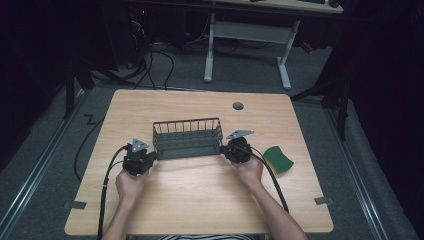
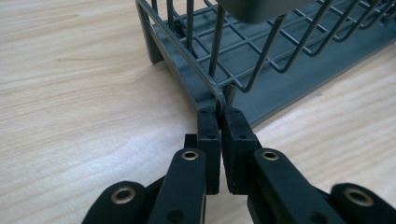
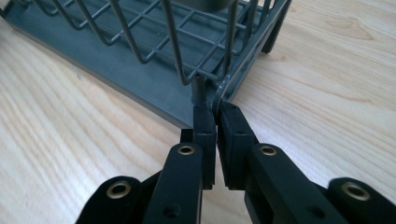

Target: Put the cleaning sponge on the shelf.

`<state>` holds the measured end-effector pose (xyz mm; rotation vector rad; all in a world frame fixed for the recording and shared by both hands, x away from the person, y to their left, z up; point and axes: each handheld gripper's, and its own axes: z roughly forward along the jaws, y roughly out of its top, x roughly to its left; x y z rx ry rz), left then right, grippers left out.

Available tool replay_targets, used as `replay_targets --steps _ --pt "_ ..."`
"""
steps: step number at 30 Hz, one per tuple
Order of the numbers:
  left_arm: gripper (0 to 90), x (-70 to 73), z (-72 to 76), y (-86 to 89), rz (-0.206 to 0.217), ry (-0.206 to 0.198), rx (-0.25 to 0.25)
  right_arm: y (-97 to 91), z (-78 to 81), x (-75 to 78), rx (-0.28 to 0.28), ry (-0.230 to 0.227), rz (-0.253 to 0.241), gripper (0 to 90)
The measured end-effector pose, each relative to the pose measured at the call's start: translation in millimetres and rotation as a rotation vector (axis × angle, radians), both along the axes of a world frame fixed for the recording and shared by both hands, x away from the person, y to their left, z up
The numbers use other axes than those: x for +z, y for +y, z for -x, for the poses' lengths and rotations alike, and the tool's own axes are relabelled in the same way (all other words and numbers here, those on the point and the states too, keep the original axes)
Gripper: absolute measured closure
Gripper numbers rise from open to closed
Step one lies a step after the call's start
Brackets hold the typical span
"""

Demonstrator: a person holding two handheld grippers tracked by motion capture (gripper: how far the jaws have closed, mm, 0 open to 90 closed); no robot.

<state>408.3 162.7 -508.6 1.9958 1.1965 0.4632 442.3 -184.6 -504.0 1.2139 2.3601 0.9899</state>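
Wire dish rack [image 1: 187,137] stood on the worktop [image 1: 200,200] around mid-width, nearer the far edge. Left tongs [image 1: 150,159] were pinched nearly closed on the rack's near-left corner wire [image 2: 217,95]; right tongs [image 1: 226,150] likewise gripped the near-right corner wire [image 3: 217,95]. A green sponge [image 1: 278,159] lay toward the right edge. Judged step: two-handed hold secured; next, probably an even lift or slide, both hands moving together.
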Motion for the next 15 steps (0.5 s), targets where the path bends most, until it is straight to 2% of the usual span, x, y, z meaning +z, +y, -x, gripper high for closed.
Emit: replay_targets --steps 3,8,10,11,12,15 --pt "86.6 -0.1 7.5 -0.5 0.012 0.003 -0.008 -3.1 6.5 0.8 0.007 -0.002 0.001 86.5" --pt "86.6 -0.2 18.7 -4.5 0.003 -0.001 -0.025 -9.4 18.4 -1.4 0.006 0.007 -0.024 86.4" --pt "86.6 -0.1 26.6 -6.1 -0.001 -0.002 -0.036 -10.6 28.1 1.4 0.018 0.0 0.006 86.5" --pt "86.6 -0.1 26.6 -6.1 -0.001 -0.002 -0.036 -10.6 28.1 1.4 0.018 0.0 0.006 86.5" --pt "86.6 -0.6 31.8 -5.6 0.004 -0.009 -0.041 -12.0 34.7 1.4 0.027 -0.006 0.007 86.5" --pt "86.6 -0.8 41.6 -6.7 0.014 0.0 -0.053 -17.9 44.1 -1.2 0.028 0.002 -0.025 86.4"
